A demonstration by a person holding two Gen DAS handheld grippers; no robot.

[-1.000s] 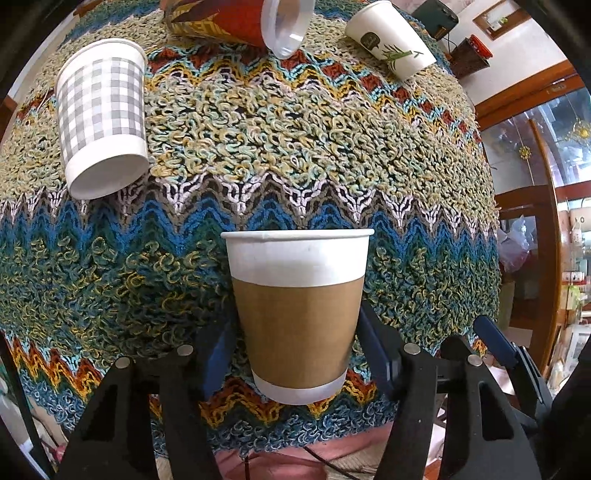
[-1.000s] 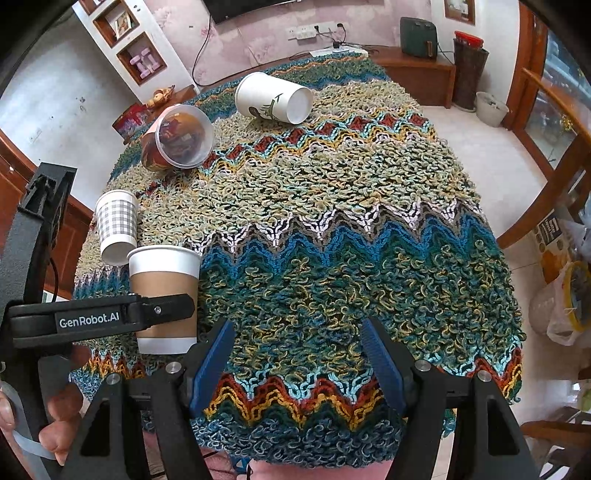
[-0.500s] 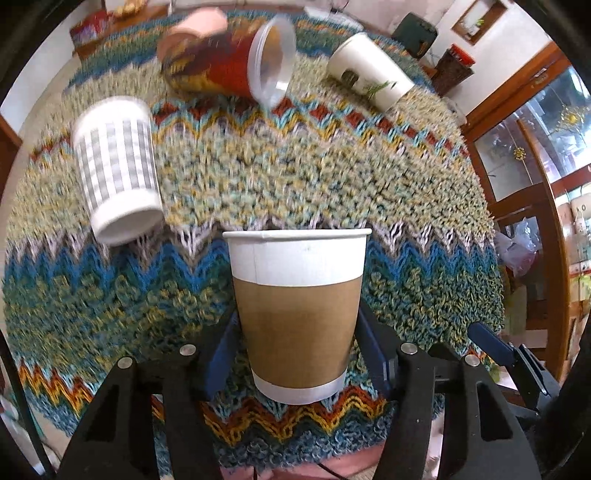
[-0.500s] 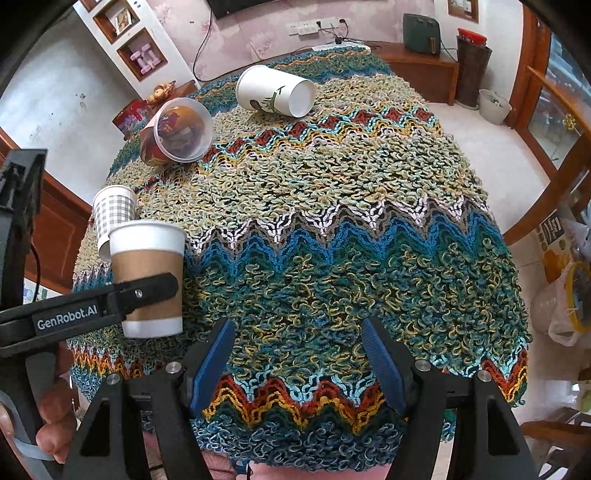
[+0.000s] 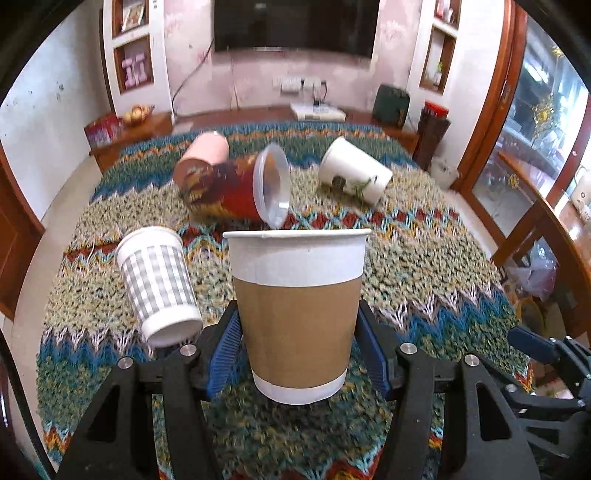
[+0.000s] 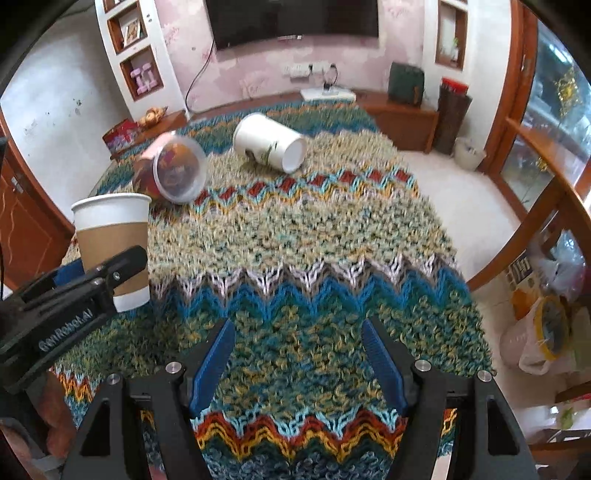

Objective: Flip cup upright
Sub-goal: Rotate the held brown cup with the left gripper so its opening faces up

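A brown-sleeved white paper cup (image 5: 297,314) stands upright between the blue pads of my left gripper (image 5: 297,354), which is shut on it near its base, over the woven cloth (image 5: 424,280). The same cup shows at the left of the right wrist view (image 6: 112,247). A grey checked cup (image 5: 159,284) lies on its side just left of it. A red printed plastic cup (image 5: 236,184) and a white cup with a plant print (image 5: 354,175) lie on their sides further back. My right gripper (image 6: 297,360) is open and empty over the near part of the cloth.
The cloth-covered table (image 6: 314,236) drops off to the floor on the right. A wooden cabinet (image 6: 399,118) and a wall with a TV (image 6: 295,18) stand behind. A wooden chair frame (image 6: 535,206) and plastic bags (image 6: 543,332) are at the right.
My left gripper has tilted up with the brown cup still in it, so the room now shows. My right gripper has tilted up likewise and stays open.
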